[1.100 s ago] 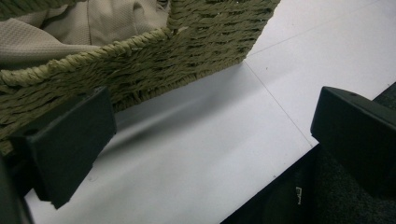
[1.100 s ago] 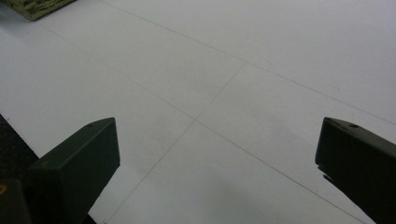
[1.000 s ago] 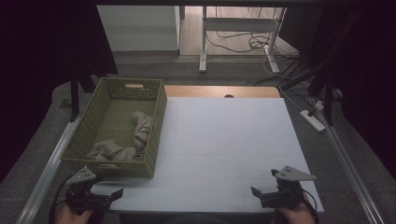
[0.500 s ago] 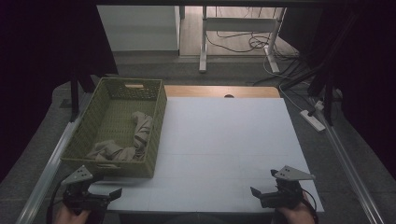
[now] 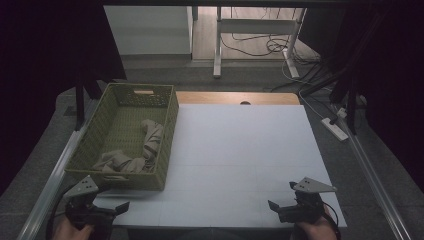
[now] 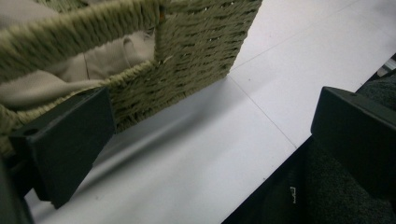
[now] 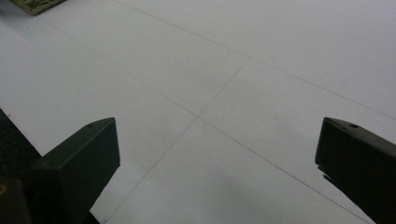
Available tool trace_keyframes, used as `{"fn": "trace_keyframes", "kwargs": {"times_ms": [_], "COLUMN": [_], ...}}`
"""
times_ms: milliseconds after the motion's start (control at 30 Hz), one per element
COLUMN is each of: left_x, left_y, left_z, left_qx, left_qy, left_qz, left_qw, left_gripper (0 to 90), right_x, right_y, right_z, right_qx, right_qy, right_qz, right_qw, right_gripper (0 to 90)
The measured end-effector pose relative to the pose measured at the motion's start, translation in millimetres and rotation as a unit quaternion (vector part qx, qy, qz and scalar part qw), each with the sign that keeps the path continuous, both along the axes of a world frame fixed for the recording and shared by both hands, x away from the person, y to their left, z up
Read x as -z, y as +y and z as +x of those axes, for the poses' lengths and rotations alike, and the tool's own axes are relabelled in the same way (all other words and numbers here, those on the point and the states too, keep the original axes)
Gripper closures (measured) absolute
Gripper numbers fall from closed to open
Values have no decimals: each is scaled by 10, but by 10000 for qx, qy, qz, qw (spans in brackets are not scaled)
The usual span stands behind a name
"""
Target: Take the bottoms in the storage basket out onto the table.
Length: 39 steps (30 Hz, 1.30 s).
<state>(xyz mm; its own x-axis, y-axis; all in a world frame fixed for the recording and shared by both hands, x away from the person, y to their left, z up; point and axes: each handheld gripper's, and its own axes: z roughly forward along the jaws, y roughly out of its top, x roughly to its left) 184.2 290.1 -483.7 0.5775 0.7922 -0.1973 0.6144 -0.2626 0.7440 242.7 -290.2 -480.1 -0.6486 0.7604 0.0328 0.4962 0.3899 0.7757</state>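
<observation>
**Cloth waits in the basket, both grippers still at the near edge**

The beige cloth (image 5: 135,150) lies crumpled inside the green woven basket (image 5: 167,125), bunched toward the basket's near wall and trailing up along its right-hand side. In the left gripper view the same cloth (image 6: 56,74) shows through the handle slot of the basket (image 6: 201,42), just behind the weave. The basket stands on the left part of the white table (image 5: 250,150), its far end close to the strip of bare wood at the table's far side.

The left gripper (image 5: 107,210) is just in front of the basket's near wall, low over the table's near edge, with its jaws spread wide and nothing between them; one jaw is close beside the weave, though I cannot tell whether it touches. The right gripper (image 5: 280,210) is well apart from the basket, over the near right part of the table, jaws likewise spread and empty above bare white surface (image 7: 210,93).

Judging by this layout, the work is at its opening: an approach to the basket, with nothing grasped yet. The next move probably calls for the left gripper to rise over the near wall and come down on the cloth's bunched part, closing on a fold thick enough to hold. The wall is tall, so a low reach would likely catch the rim or push the basket along the table.
</observation>
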Motion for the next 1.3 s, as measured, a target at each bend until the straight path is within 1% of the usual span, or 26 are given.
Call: {"fn": "trace_keyframes", "kwargs": {"times_ms": [100,167,267,433,467,567,600,633,667,767,833,867,900,1000,1133,1167,1300], "left_x": [-22,-57,-101,-151,-166,-181,-202,-202,-230,-266,-272,-274,-274,-277,-291,-298,-299], "left_y": [2,3,9,27,37,44,48,48,48,48,50,68,68,122,157,167,169], "left_z": [5,7,7,14,23,27,33,33,38,57,66,91,91,143,185,218,273], "left_qx": [31,-16,-13,-73,-111,-138,-159,-159,-174,-172,-157,-170,-170,-244,-299,-343,-374], "left_qy": [-40,-53,-70,-58,-24,-31,-18,-18,-61,-103,-116,-167,-167,-277,-268,-224,-145], "left_qz": [31,57,-44,-70,-27,29,91,91,119,119,126,91,91,73,39,85,89], "left_qw": [10000,10000,10000,9999,9999,9999,9998,9998,9998,9997,9997,9997,9997,9993,9992,9991,9992], "left_gripper": [0,0,0,0,0,0,0,0,0,0,0,0,0,0,0,0,0], "right_x": [0,1,1,2,3,3,3,3,3,5,6,6,6,6,7,8,9], "right_y": [0,1,0,-3,-5,-5,-5,-5,-4,-5,-5,-6,-6,-6,-5,-5,-4], "right_z": [2,5,7,11,13,15,16,17,18,22,25,26,26,28,31,32,35], "right_qx": [2,6,10,20,19,18,21,21,21,19,14,14,14,8,7,8,2], "right_qy": [9,23,30,39,41,50,58,61,64,76,85,90,90,101,112,113,120], "right_qz": [-1,0,3,18,21,26,27,27,30,36,42,42,42,47,51,58,60], "right_qw": [10000,10000,10000,10000,10000,10000,10000,10000,10000,10000,10000,9999,9999,9999,9999,9999,9999], "right_gripper": [4,4,4,4,4,4,4,4,4,4,4,4,4,4,4,4,4]}}
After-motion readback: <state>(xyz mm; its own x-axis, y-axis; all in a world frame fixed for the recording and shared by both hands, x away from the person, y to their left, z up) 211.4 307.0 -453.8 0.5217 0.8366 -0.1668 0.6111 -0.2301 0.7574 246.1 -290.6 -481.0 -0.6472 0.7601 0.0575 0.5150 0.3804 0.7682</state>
